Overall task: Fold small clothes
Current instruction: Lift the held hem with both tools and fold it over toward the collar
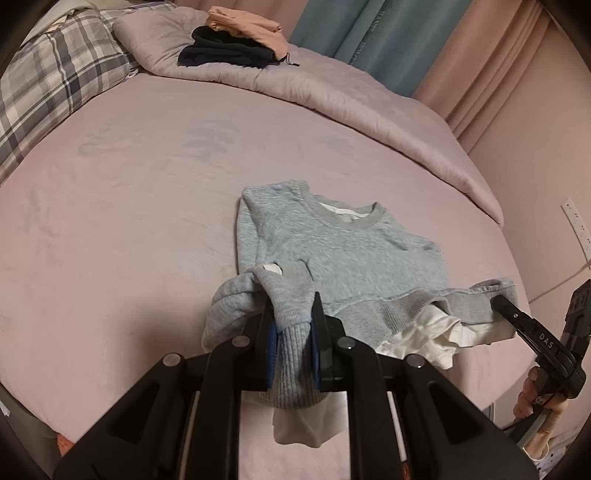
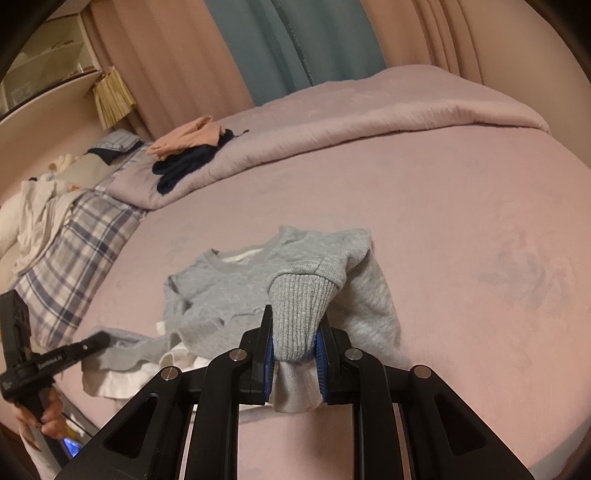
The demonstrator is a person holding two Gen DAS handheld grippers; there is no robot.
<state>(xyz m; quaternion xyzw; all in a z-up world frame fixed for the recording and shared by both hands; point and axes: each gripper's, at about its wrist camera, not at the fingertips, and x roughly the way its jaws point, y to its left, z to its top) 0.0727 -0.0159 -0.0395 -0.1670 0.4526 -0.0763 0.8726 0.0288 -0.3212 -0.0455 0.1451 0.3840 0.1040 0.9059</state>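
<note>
Pink bed (image 1: 129, 221): grey sweatshirt (image 1: 343, 251), collar pointing away.

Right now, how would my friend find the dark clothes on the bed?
Start at the pink bed and look to its far side, where the folded quilt lies. On it sits the navy pile, beside a peach garment; it is the only dark thing there.

Left tool (image 1: 293, 332) and right tool (image 2: 295, 345) — both clamped tight, angled downward, low centre of frame.
</note>
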